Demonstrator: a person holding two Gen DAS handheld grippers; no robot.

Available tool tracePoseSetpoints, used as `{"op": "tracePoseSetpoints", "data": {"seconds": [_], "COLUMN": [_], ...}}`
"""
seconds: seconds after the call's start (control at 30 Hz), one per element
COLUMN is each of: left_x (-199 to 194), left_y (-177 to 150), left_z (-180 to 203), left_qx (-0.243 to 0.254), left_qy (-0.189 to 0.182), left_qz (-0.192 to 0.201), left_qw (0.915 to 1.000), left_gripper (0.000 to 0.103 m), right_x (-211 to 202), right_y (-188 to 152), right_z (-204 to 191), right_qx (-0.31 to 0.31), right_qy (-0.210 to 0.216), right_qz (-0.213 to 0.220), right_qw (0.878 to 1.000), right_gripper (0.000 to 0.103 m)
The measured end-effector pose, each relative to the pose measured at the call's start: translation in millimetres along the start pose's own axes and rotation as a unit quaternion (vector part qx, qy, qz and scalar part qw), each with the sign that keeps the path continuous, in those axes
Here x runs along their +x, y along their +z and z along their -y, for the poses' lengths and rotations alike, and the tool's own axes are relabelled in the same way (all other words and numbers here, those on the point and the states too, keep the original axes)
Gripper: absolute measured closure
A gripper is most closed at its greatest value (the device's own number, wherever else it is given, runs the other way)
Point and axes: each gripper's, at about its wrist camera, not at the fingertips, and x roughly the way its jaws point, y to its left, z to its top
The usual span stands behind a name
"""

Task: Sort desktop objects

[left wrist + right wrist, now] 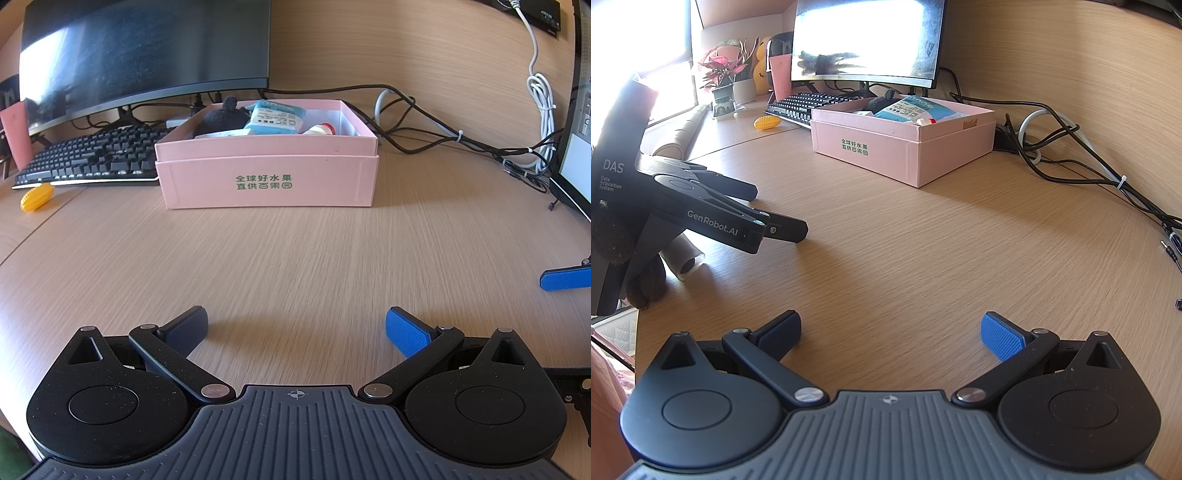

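A pink box (266,177) stands on the wooden desk, also in the right wrist view (886,147). In it lie a black plush (221,116), a blue-white packet (275,118) and a small white bottle with a red cap (320,129). A yellow ridged toy (37,197) lies left of the box by the keyboard, also in the right wrist view (767,122). My left gripper (295,328) is open and empty, low over the desk before the box. My right gripper (890,332) is open and empty; one of its blue fingertips (565,278) shows at the left view's right edge.
A black keyboard (92,155) and a monitor (144,55) stand behind the box at left. Cables (443,136) trail at right. A second screen (576,162) is at far right. Plants (724,74) and a paper roll (683,258) are at left.
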Motion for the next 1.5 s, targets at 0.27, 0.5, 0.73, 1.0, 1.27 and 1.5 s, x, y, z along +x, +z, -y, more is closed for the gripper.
{"op": "tracePoseSetpoints", "data": {"seconds": [0.27,0.5,0.73,1.0,1.27,1.5], "left_x": [0.4,0.1,0.9,2.0,1.5,1.2], "left_y": [0.1,-0.2,0.7,2.6,1.7,1.2], "left_z": [0.3,0.8,0.0,-2.8,-3.0,-3.1], "left_qx": [0.0,0.0,0.004,0.01,0.006,0.006], "left_qy": [0.0,0.0,-0.004,-0.015,-0.014,-0.013], "left_qz": [0.0,0.0,-0.004,-0.01,-0.004,-0.003], "left_qw": [1.0,1.0,1.0,0.9998,0.9999,0.9999], "left_gripper": [0.0,0.0,0.0,0.0,0.0,0.0], "right_x": [0.1,0.0,-0.2,-0.3,-0.3,-0.5], "right_y": [0.0,0.0,0.0,0.0,-0.1,-0.1], "right_z": [-0.1,0.0,0.0,-0.1,0.0,0.1], "right_qx": [0.0,0.0,0.0,0.0,0.0,0.0], "right_qy": [0.0,0.0,0.0,0.0,0.0,0.0], "right_qz": [0.0,0.0,0.0,0.0,0.0,0.0], "right_qw": [1.0,1.0,1.0,1.0,1.0,1.0], "right_gripper": [0.0,0.0,0.0,0.0,0.0,0.0]}}
